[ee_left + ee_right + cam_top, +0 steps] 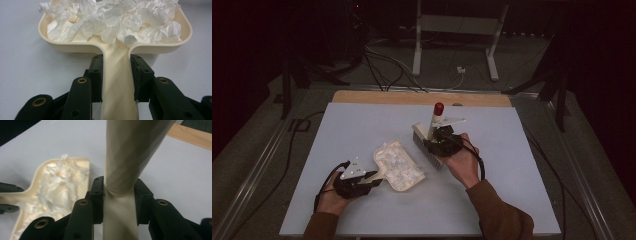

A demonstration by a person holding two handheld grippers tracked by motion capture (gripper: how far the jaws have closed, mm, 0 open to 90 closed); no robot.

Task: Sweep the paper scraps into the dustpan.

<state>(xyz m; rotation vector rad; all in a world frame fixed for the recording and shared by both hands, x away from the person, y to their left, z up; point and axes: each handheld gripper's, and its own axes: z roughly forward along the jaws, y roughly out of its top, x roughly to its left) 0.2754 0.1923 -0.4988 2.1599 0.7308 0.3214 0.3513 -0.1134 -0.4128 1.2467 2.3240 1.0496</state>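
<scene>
Sitting on a trestle in a dark room, a pale grey rectangular table [362,130] with a strip of bare wood along its far edge carries the work; its plain surface makes the light-coloured items easy to pick out.

A cream plastic dustpan [398,166] lies flat on the table, left of centre, its tray heaped with crumpled white tissue paper scraps [112,21]. Resting flat probably keeps the scraps from spilling while more could be swept in.

The left tool [371,181], held in the person's left hand [334,196], is clamped on the dustpan's flat handle; in the left gripper view its black jaws press against both sides of the handle, likely to steady the pan.

To the right and a little farther back, a cream plastic hand brush with a red-capped handle and pale bristles [428,145] is held just beside the dustpan's open edge. The right tool [435,134], in the person's right hand [464,162], grips the brush by its round handle, jaws tight on either side. The bristle row faces the pan, which suggests a sweeping stroke toward it.

No brand, label or writing can be read on anything here.
</scene>
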